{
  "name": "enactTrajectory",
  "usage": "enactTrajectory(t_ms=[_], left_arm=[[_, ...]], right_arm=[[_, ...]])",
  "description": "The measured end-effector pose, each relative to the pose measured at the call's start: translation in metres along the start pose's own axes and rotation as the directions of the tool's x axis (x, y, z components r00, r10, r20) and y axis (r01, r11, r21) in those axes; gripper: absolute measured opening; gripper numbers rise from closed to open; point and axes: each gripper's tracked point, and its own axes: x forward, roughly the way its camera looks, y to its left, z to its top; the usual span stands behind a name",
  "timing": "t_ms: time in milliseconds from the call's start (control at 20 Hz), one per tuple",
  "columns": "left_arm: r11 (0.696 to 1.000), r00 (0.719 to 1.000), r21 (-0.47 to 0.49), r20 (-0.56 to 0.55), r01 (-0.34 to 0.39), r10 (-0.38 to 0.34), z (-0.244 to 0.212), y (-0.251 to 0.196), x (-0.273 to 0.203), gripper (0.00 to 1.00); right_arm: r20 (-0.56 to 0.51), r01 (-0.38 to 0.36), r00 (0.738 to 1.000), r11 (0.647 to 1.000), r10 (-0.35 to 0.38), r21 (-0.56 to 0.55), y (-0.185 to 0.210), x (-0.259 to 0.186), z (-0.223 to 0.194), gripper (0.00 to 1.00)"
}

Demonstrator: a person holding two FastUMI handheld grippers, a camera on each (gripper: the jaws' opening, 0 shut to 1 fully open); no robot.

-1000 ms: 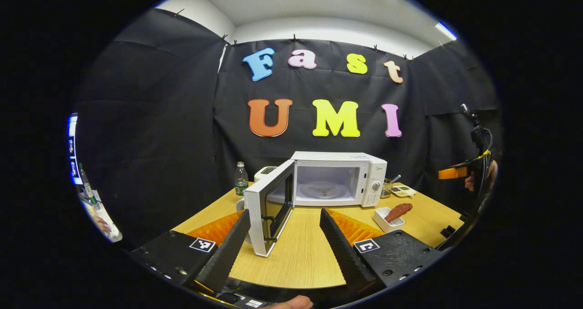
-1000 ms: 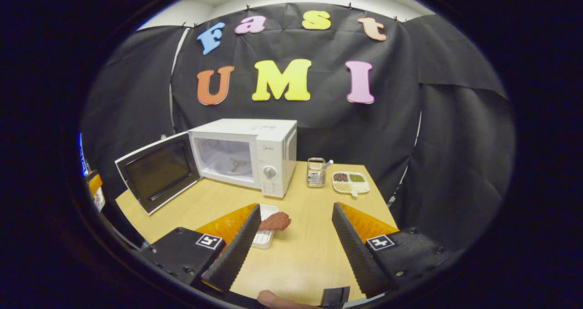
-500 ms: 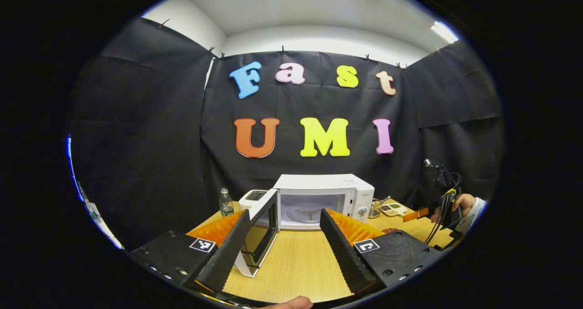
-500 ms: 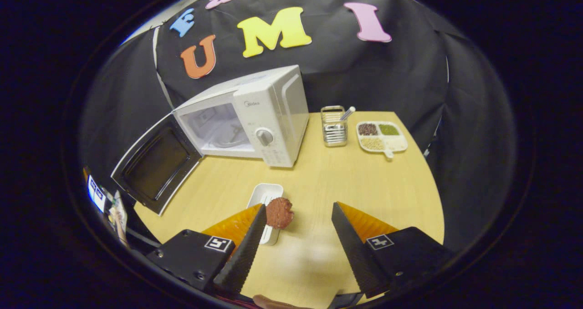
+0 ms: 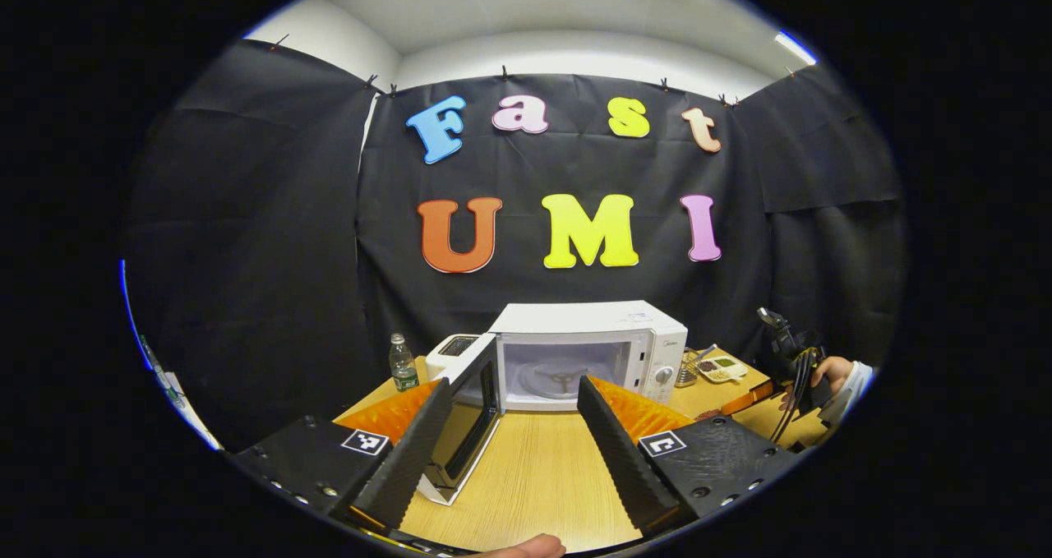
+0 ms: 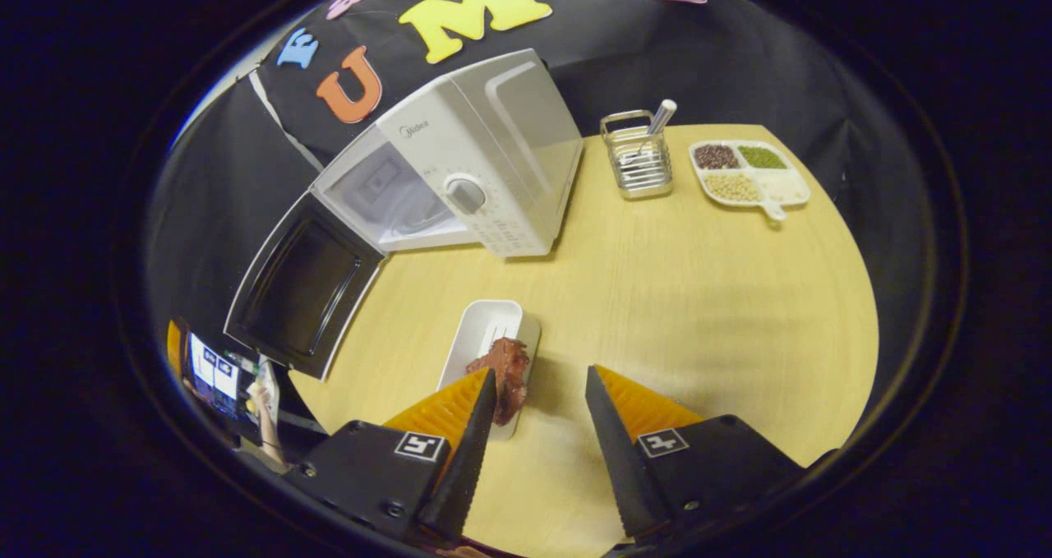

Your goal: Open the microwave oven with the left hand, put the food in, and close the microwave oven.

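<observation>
Reddish-brown meat (image 6: 509,377), looks like a chunk of cooked food, sits at the near end of a small white rectangular tray (image 6: 485,340) on the light wood table (image 6: 699,295). In the right gripper view the tray's long axis runs away from the camera toward the microwave, and the meat hangs a bit over its near end. The right gripper (image 6: 534,451) hovers right above that spot with its fingers spread apart, nothing between them; the left finger's tip overlaps the meat in the picture, but I can't tell whether it's actually touching. Further back the white microwave oven (image 6: 485,163) stands with its door (image 6: 304,287) swung wide open to the left, cavity facing the near-left side. Behind it to the right there's a wire utensil holder (image 6: 637,159) and a divided dish of beans (image 6: 748,176), apart from each other near the far edge. In the left gripper view the left gripper (image 5: 514,443) is held low over the table's near edge, fingers wide apart and empty, pointing straight at the open microwave (image 5: 588,348), whose door (image 5: 464,422) sticks out toward the camera. A water bottle (image 5: 402,362) stands left of the oven, and off to the right a hand (image 5: 830,373) holds the other gripper.
</observation>
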Motion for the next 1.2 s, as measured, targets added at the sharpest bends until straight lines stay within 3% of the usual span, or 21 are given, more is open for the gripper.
enactTrajectory(t_ms=[50,100,150,200,250,300,450,500,550,600,650,700,850,1050,1200], left_arm=[[1.0,1.0,0.016,0.0,-0.006,0.006,-0.002,0.0,0.003,0.94],[1.0,1.0,0.03,-0.002,-0.007,0.007,-0.003,-0.003,0.004,0.94],[0.999,1.0,0.038,-0.002,-0.002,0.002,-0.004,-0.006,0.004,0.94],[0.999,1.0,0.039,0.006,0.005,-0.005,-0.003,-0.01,0.004,1.0],[0.999,1.0,0.043,0.018,0.013,-0.014,-0.001,-0.013,0.004,0.95],[0.999,0.999,0.047,0.03,0.018,-0.019,0.001,-0.015,0.002,0.95],[0.998,0.998,0.058,0.051,0.032,-0.035,0.002,-0.018,-0.002,0.97],[0.998,0.998,0.059,0.049,0.035,-0.038,0.001,-0.018,-0.003,0.97],[0.998,0.998,0.06,0.048,0.033,-0.036,-0.001,-0.017,-0.004,0.97],[0.998,0.998,0.059,0.048,0.025,-0.028,-0.002,-0.014,-0.005,0.97],[0.998,0.999,0.055,0.047,0.021,-0.024,-0.002,-0.012,-0.007,0.97],[0.999,0.999,0.05,0.047,0.022,-0.024,-0.004,-0.011,-0.008,0.97],[0.997,0.997,0.035,0.051,0.062,-0.063,-0.008,-0.018,-0.014,0.96],[0.995,0.994,0.006,0.023,0.104,-0.104,-0.016,-0.022,-0.02,0.97],[0.995,0.994,0.002,0.018,0.105,-0.105,-0.021,-0.018,-0.023,0.97]], right_arm=[[-0.017,-0.038,0.999,0.999,0.039,0.023,0.004,0.003,-0.004,0.56],[-0.026,-0.079,0.996,0.996,0.08,0.039,0.009,0.006,-0.005,0.62],[-0.036,-0.113,0.993,0.993,0.115,0.039,0.011,0.009,-0.008,0.59],[-0.035,-0.135,0.99,0.99,0.137,0.049,0.014,0.012,-0.008,0.34],[-0.028,-0.153,0.988,0.987,0.155,0.052,0.017,0.012,-0.008,0.42],[-0.026,-0.154,0.987,0.987,0.156,0.048,0.016,0.011,-0.008,0.3],[-0.023,-0.164,0.986,0.986,0.165,0.03,0.024,0.006,-0.012,0.16],[-0.019,-0.152,0.988,0.988,0.152,0.007,0.025,0.004,-0.012,0.05],[-0.009,-0.137,0.991,0.99,0.137,-0.016,0.027,0.001,-0.013,0.13],[0.001,-0.117,0.993,0.992,0.117,-0.044,0.028,-0.003,-0.013,0.12],[0.017,-0.096,0.995,0.993,0.098,-0.07,0.029,-0.008,-0.012,0.03],[0.033,-0.078,0.996,0.993,0.081,-0.093,0.032,-0.014,-0.011,0.11],[0.111,0.038,0.994,0.976,-0.015,-0.214,0.038,-0.031,-0.009,0.1],[0.277,0.255,0.949,0.889,-0.154,-0.38,0.056,-0.054,0.0,0.11],[0.393,0.355,0.904,0.814,-0.171,-0.461,0.089,-0.066,0.005,0.11]])
